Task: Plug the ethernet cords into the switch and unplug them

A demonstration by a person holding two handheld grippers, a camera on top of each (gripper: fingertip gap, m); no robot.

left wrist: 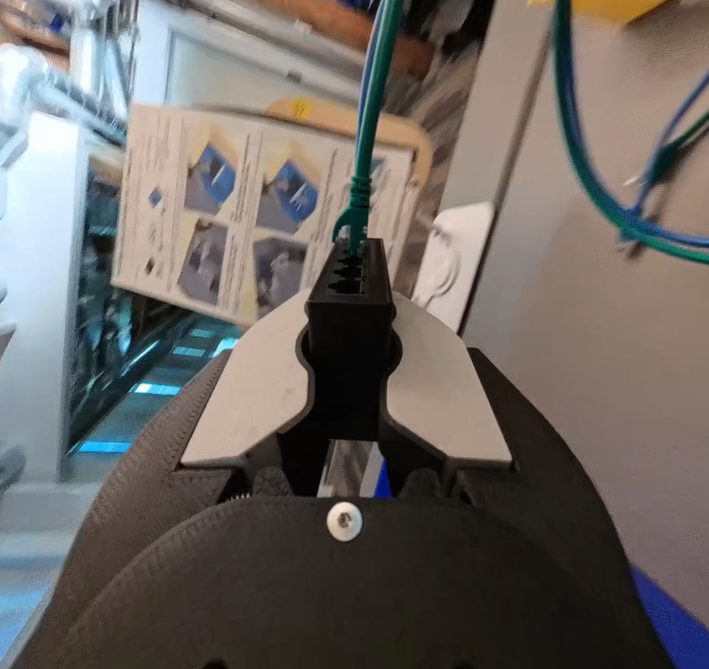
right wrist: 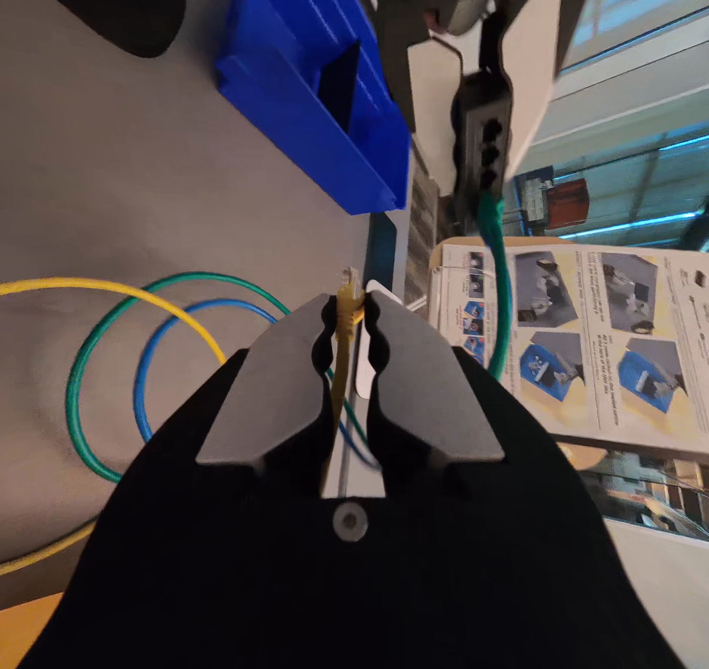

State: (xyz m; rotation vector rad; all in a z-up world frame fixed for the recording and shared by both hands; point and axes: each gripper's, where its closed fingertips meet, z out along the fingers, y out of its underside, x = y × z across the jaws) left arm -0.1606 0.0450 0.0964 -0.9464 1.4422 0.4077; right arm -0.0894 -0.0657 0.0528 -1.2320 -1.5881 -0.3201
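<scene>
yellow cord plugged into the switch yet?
No, the yellow cord is pinched in the right gripper, apart from the switch.

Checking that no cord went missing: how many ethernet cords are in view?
3. The green cord is plugged into the switch; the yellow cord is in the right hand-held gripper; the blue cord lies looped on the table. Others may be hidden.
</scene>
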